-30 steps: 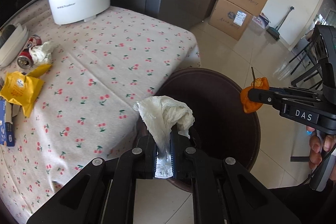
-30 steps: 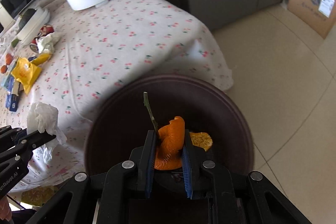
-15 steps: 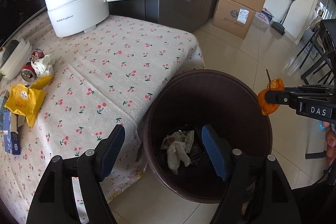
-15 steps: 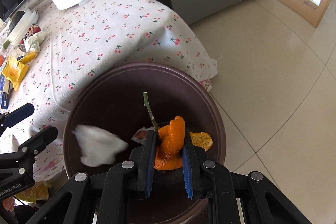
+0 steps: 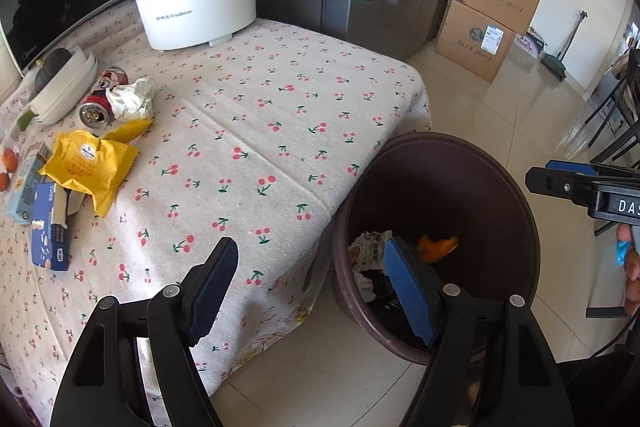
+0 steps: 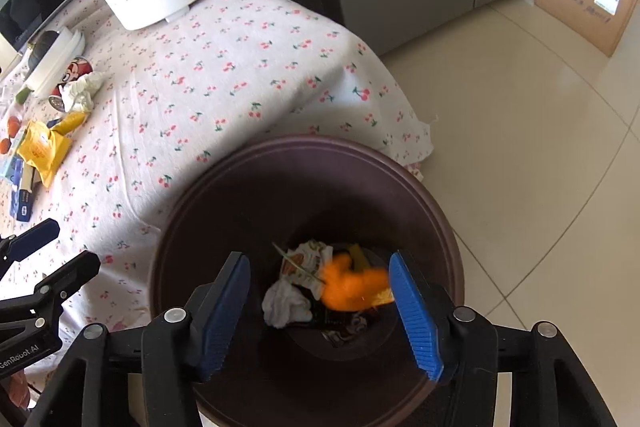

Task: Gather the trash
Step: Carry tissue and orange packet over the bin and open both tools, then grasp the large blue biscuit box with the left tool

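Since a second ago both claws have let go: the tissue the left one pinched and the orange peel the right one clamped now sit down in the bin. From the left wrist view, the left claw (image 5: 308, 287) is spread wide and carries nothing, hanging over the near edge of the desk (image 5: 248, 131) beside the brown trash bin (image 5: 520, 195), where the orange peel (image 5: 436, 247) shows among wrappers at the bottom. More trash waits near the left edge of the desk: a yellow snack packet (image 5: 86, 163), a crumpled tissue (image 5: 132, 99), a soda can (image 5: 96, 109) lying on its side and touching that tissue, and a blue carton (image 5: 50, 223). From the right wrist view, the right claw (image 6: 320, 307) is likewise released and empty, directly above the bin's mouth, with the peel blurred and the white tissue (image 6: 286, 303) beside it on the bin floor. To do the next pickup well, I would lift both claws clear of the rim before swinging toward the left edge, take the tissue and the packet first as they are soft and easy to pinch, and close across the can's body rather than its ends so it does not roll.
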`<state>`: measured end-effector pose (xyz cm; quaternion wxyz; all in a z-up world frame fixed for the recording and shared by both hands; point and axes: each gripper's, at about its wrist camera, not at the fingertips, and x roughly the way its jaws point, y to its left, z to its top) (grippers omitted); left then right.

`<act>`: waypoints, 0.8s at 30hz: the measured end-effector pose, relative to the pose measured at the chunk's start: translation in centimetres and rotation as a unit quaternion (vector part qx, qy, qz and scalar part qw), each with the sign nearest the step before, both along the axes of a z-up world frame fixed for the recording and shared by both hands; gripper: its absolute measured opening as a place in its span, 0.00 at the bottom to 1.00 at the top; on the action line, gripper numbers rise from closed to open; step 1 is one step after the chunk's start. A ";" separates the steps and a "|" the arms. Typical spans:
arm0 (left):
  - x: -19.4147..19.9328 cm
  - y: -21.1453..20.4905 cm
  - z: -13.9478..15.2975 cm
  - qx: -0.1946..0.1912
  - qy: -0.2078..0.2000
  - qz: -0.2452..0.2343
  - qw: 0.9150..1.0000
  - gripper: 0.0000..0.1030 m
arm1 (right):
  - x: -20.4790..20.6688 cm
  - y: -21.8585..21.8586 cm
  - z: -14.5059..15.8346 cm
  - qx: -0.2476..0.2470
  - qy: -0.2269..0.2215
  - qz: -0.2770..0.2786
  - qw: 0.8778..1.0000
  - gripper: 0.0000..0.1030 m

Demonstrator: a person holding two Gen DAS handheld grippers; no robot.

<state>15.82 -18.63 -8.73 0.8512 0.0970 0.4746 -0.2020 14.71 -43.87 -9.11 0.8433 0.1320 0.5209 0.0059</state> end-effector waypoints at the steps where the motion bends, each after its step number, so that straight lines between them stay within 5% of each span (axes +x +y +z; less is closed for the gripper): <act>1: 0.1 0.4 0.1 0.001 0.000 0.004 1.000 0.76 | 0.1 0.2 0.1 0.000 -0.001 0.001 1.000 0.64; 24: 5.1 15.4 0.7 0.028 0.005 0.146 0.989 0.76 | 4.3 8.5 1.1 -0.001 -0.006 0.041 0.999 0.82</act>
